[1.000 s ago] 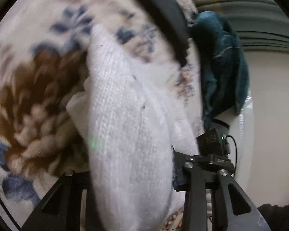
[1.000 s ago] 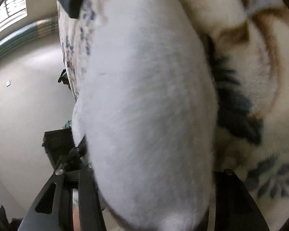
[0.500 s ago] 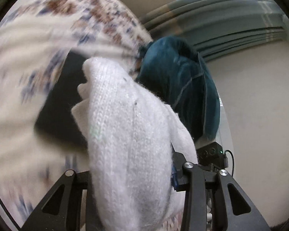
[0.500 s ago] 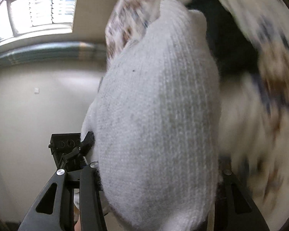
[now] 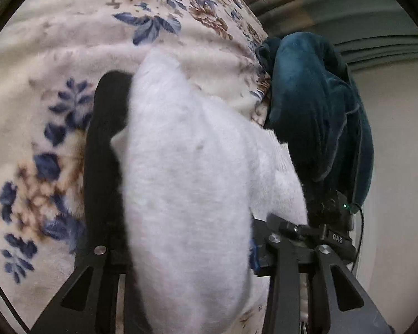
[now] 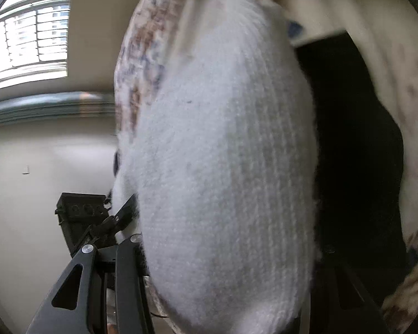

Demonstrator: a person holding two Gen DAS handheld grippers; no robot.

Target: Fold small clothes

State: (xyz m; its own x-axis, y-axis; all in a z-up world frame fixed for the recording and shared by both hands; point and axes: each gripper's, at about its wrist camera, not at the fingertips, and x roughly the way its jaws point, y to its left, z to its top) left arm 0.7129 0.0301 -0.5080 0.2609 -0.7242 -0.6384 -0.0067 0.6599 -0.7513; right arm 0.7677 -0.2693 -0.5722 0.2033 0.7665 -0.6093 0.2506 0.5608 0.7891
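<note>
The white knit [image 5: 189, 194] hangs bunched between the fingers of the left gripper [image 5: 181, 256], which pinches it after its jaws eased slightly wider. The right gripper [image 6: 225, 250] also pinches the knit [image 6: 225, 167]. Behind lie a floral blanket [image 5: 55, 55] and a teal garment [image 5: 315, 105]. "DAS" [image 5: 337, 238] is printed on the other gripper's body.
</note>
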